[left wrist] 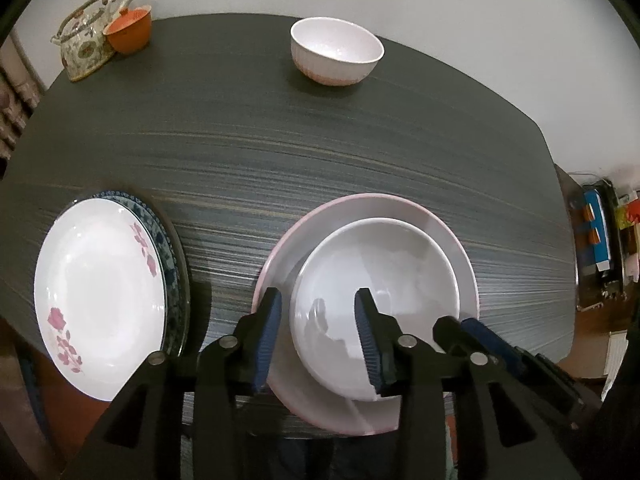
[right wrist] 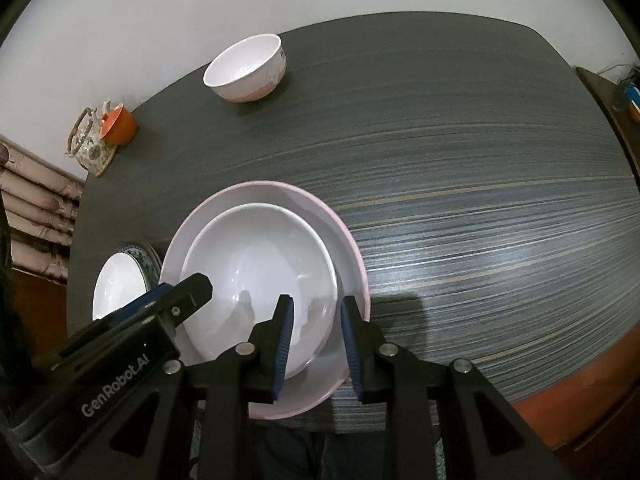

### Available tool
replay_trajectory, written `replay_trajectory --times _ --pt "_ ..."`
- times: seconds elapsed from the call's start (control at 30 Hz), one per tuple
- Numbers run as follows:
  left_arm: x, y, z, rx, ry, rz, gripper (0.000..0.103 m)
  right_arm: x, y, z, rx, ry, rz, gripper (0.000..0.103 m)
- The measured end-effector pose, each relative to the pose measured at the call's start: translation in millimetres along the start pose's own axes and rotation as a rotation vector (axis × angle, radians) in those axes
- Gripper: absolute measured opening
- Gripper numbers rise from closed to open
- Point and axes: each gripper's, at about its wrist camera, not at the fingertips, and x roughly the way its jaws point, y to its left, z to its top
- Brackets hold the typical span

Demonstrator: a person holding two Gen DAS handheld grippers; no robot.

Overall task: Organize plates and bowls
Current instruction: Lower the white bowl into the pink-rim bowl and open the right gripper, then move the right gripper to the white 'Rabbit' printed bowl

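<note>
A dark striped table [left wrist: 320, 152] is carrying everything. Low in the frame, a pink-rimmed plate [left wrist: 448, 232] is holding a white bowl [left wrist: 384, 264]. The left tongs [left wrist: 318, 336] and right tongs [right wrist: 316, 344] are straddling opposite sides of its rim, released, pads standing clear. A small bowl [left wrist: 336, 50] is sitting at top centre.

wide white bowl [left wrist: 376, 280]: upright, nested in the plate below it, its near rim running between the fingers of both tongs
pale pink-rimmed round plate [left wrist: 452, 240]: flat under the white bowl, right ahead of the tongs
white plate with pink flowers [left wrist: 100, 288]: stacked on a blue-patterned plate [left wrist: 160, 232], left of the tongs
small ribbed white bowl with a pinkish base [left wrist: 336, 50]: upright, alone, far beyond the tongs
</note>
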Motion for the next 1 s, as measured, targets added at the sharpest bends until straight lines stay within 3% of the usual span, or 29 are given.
replay_trajectory --times 0.23,0.4,0.6,1.0 --pt "-13.4 1.0 -3.3 0.021 -0.044 -0.024 0.038 -13.9 2.6 1.0 -0.021 -0.069 -0.016 0.028" --pt "-24.8 7.2 -5.8 0.009 -0.079 -0.032 0.041 -22.6 5.8 2.9 -0.066 -0.143 -0.092 0.028" --pt "-30.4 13.1 -4.9 -0.003 -0.101 -0.037 0.041 -25.1 6.9 5.8 -0.087 -0.172 -0.127 0.028" --pt "-30.9 19.7 6.6 -0.013 -0.135 0.013 0.043 -37.8 13.3 9.2 -0.149 -0.279 -0.203 0.028"
